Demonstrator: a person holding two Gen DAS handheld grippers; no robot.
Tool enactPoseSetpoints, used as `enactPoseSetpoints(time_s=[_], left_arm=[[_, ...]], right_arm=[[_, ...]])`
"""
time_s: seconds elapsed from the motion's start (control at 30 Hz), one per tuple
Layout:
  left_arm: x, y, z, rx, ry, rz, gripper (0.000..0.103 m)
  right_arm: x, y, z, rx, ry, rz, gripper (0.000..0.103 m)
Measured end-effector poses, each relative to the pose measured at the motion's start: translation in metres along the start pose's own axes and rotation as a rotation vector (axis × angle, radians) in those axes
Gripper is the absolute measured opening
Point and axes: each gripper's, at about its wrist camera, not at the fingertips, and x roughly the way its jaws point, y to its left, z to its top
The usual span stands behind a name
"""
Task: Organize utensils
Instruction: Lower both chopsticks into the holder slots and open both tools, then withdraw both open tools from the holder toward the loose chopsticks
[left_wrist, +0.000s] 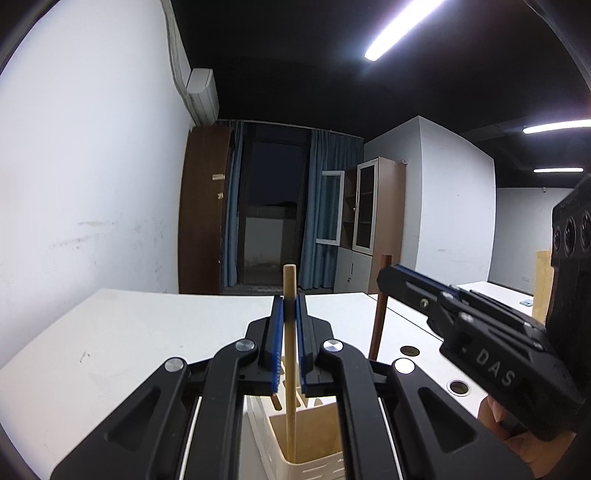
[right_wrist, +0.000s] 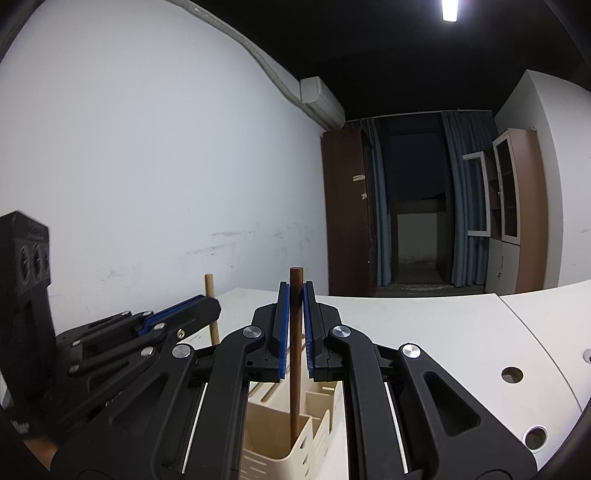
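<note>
In the left wrist view, my left gripper (left_wrist: 290, 306) is shut on a light wooden utensil handle (left_wrist: 291, 406). The handle stands upright, its lower end inside a compartment of the cream utensil holder (left_wrist: 314, 446). My right gripper (right_wrist: 295, 291) is shut on a dark brown utensil handle (right_wrist: 295, 387), which reaches down into a neighbouring compartment of the same holder (right_wrist: 266, 446). Each gripper shows in the other's view: the right gripper (left_wrist: 386, 275) with the dark handle (left_wrist: 378, 325), the left gripper (right_wrist: 212, 306) with the light handle (right_wrist: 209, 286). Both utensils' lower ends are hidden.
The holder stands on a white table (left_wrist: 129, 350) against a white wall. Round cable holes (right_wrist: 512, 374) sit in the table to the right. Another brown stick (left_wrist: 276, 400) leans in a rear compartment. A hand (left_wrist: 517, 443) shows under the right gripper.
</note>
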Motion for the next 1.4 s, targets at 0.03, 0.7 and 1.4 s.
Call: enactPoseSetpoints(time_s=[0.03,0.7,1.4], left_arm=[[0.001,0.001,-0.001,-0.003,0.009,-0.001,0.007],[-0.021,-0.002,-0.003,0.027,-0.007,0.015,0.021],[-0.064,-0.005,-0.005,0.055,0.016,0.017,0.035]], right_arm=[[0.000,0.001,-0.001,-0.004,0.005,-0.001,0.007],[-0.019,-0.003,0.006,-0.003,-0.005,-0.012,0.025],[-0.046,0.005,-0.016,-0.006,0.118,-0.103,0.042]])
